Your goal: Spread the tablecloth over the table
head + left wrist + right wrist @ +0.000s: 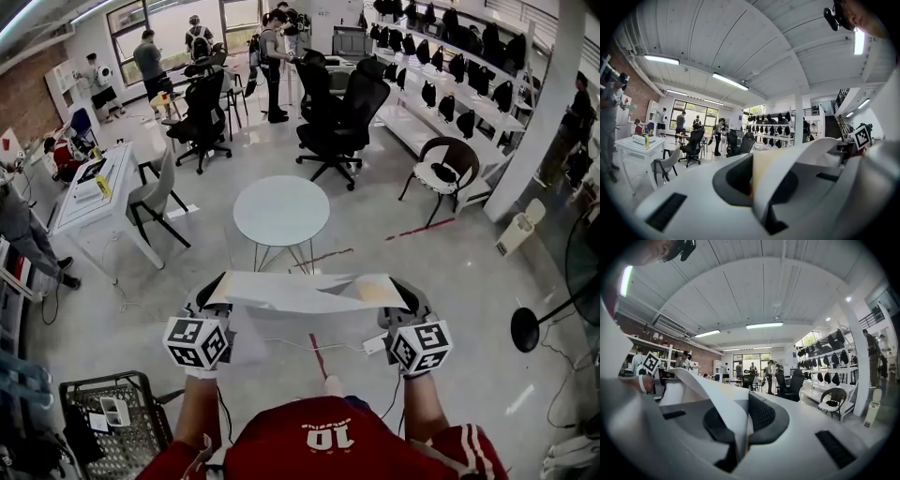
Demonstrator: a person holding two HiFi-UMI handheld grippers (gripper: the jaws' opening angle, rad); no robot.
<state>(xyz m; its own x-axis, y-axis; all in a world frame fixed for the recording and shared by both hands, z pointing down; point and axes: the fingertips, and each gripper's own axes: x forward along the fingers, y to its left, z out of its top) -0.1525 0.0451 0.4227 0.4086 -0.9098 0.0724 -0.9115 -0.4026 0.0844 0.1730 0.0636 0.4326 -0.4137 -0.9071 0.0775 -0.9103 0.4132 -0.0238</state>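
Left tool (212, 298) and right tool (411, 305) clamp tablecloth (300, 292) stretched between them.

left hand-held gripper (204, 302), right hand-held gripper (414, 305) level, clamped

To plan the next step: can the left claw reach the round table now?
Probably not yet. The left claw, shut on the tablecloth, is short of the round table, with floor showing between them. Nothing blocks the path; a step forward seems needed.
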